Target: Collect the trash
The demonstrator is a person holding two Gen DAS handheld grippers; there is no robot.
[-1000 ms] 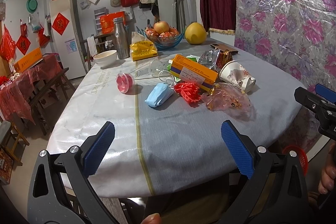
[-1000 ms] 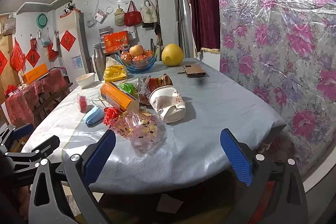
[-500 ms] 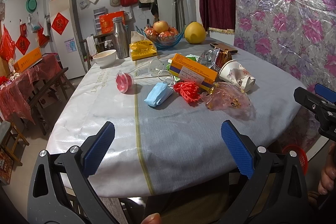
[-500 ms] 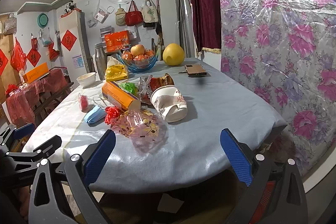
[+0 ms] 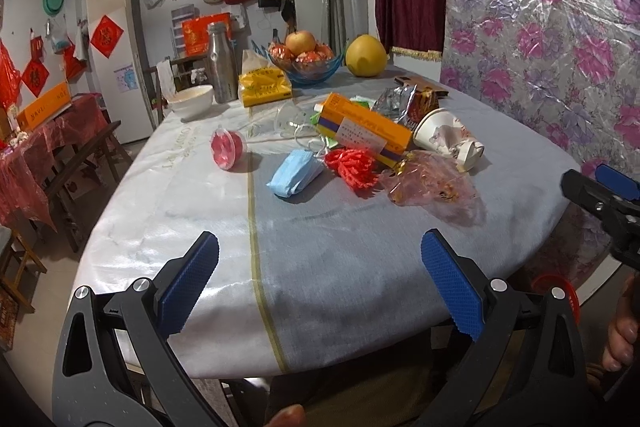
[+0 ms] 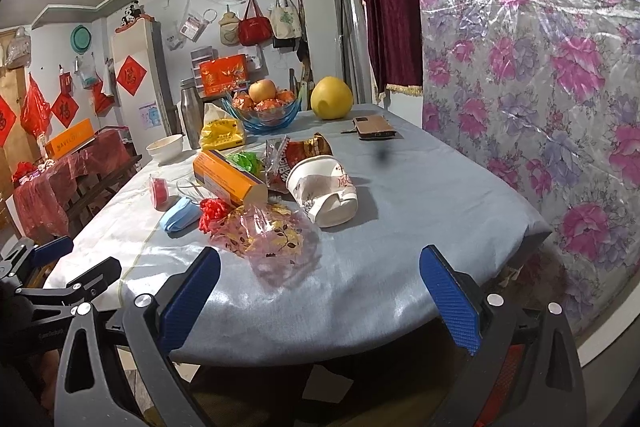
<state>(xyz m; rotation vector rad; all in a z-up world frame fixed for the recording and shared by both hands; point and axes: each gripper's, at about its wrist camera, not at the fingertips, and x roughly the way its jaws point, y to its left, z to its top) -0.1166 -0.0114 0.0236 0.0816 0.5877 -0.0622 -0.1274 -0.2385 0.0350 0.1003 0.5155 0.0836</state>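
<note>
Trash pile: crushed cup point(image 6: 326, 193), wrapper point(image 6: 268, 233), mask point(image 5: 294, 173) beside orange box point(image 5: 364, 133); left gripper point(image 5: 318, 287) and right gripper point(image 6: 320, 291) both wide open, empty; thin wrapper likely slips, phone point(image 6: 374, 127) behind box risks grabbing

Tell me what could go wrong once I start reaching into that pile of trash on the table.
1. The paper cup lies on its side near the phone; a wide sweep might catch the phone.
2. The pink wrapper is thin and crinkled, so either open hand-held gripper, left or right, may slip off it.
3. The face mask touches the red netting; grabbing one could drag the other.
</note>
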